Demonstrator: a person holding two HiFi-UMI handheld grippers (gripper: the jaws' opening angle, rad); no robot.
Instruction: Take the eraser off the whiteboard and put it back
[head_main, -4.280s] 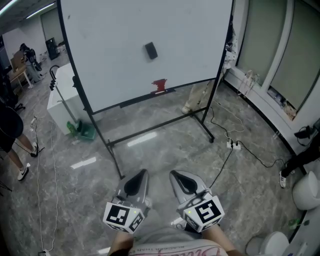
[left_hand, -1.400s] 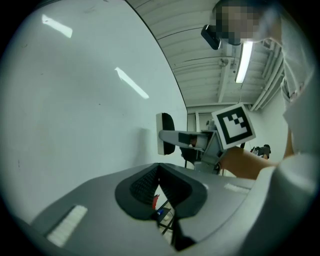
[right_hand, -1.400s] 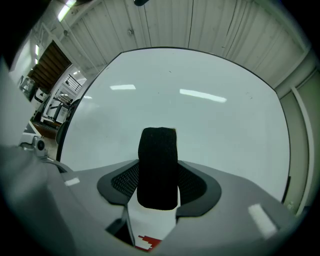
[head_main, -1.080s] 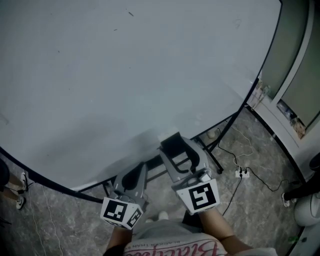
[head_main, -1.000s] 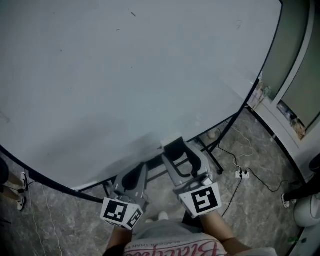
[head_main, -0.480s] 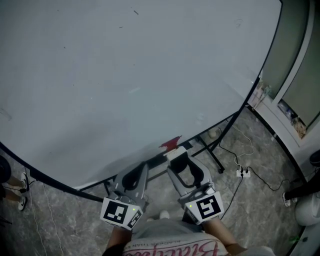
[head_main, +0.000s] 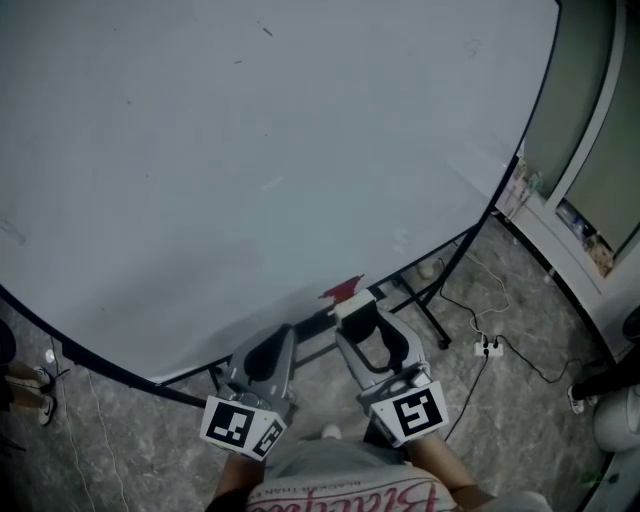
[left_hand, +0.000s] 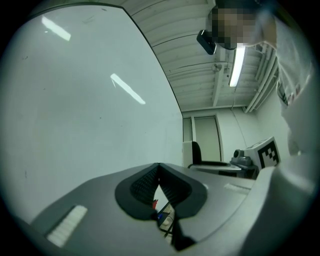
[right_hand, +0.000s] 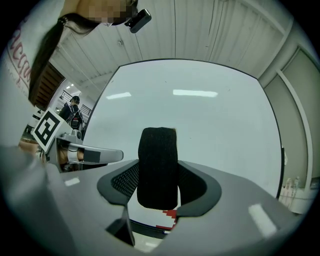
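Close to the lower edge of the whiteboard, the right gripper holds the eraser. Its jaws stand wide and press on both sides of the black felt block, which is upright between them, in front of the board and not touching it as far as I can tell. About one second ago this gripper was higher against the board; it has come down, and now the red object on the whiteboard's ledge shows just beyond its jaws. That red object was hidden behind the gripper before.

The left gripper is beside the right one, under the board's lower edge. Its jaws are closed tip to tip and hold nothing. It has the same place as one second ago.

Four seconds ago the person stood well apart from the whiteboard, and the eraser was on the board's surface, above the red object. At that time both grippers were empty.
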